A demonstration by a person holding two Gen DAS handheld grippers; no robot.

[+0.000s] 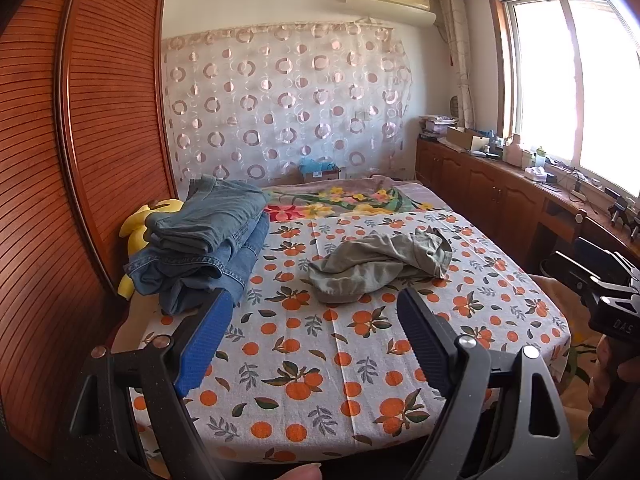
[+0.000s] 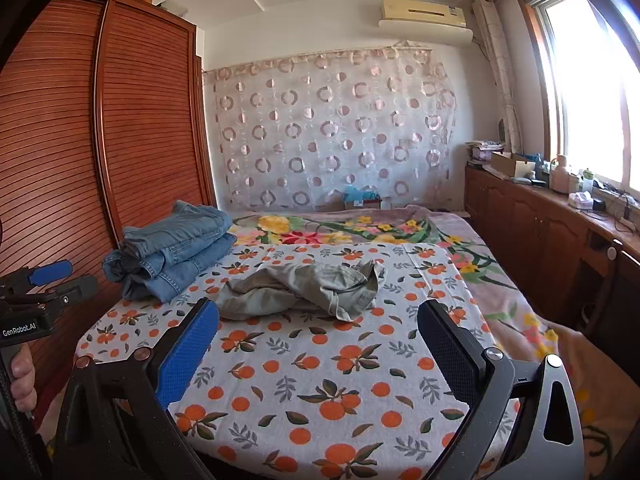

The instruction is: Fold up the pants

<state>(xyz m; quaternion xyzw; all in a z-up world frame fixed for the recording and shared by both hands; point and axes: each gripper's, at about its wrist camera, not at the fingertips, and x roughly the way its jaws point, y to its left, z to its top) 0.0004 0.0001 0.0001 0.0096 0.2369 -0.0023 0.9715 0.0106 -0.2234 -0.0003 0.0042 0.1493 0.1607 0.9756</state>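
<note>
Your olive-grey pants [image 1: 380, 264] lie crumpled mid-bed on the orange-print sheet [image 1: 320, 360], right of the folded jeans stack [image 1: 208, 240], set aside as if done. Your left gripper [image 1: 312, 344] and right gripper [image 2: 316, 344] hover short of the pants, both spread wide and empty, ready to reach in.

The left claw [image 1: 312, 300] is held wide open, angled slightly downward, nothing between its fingers. The right claw [image 2: 318, 312] is likewise spread wide and empty, tilted gently down. A hand [image 2: 22, 372] is seen gripping the left handle
</note>
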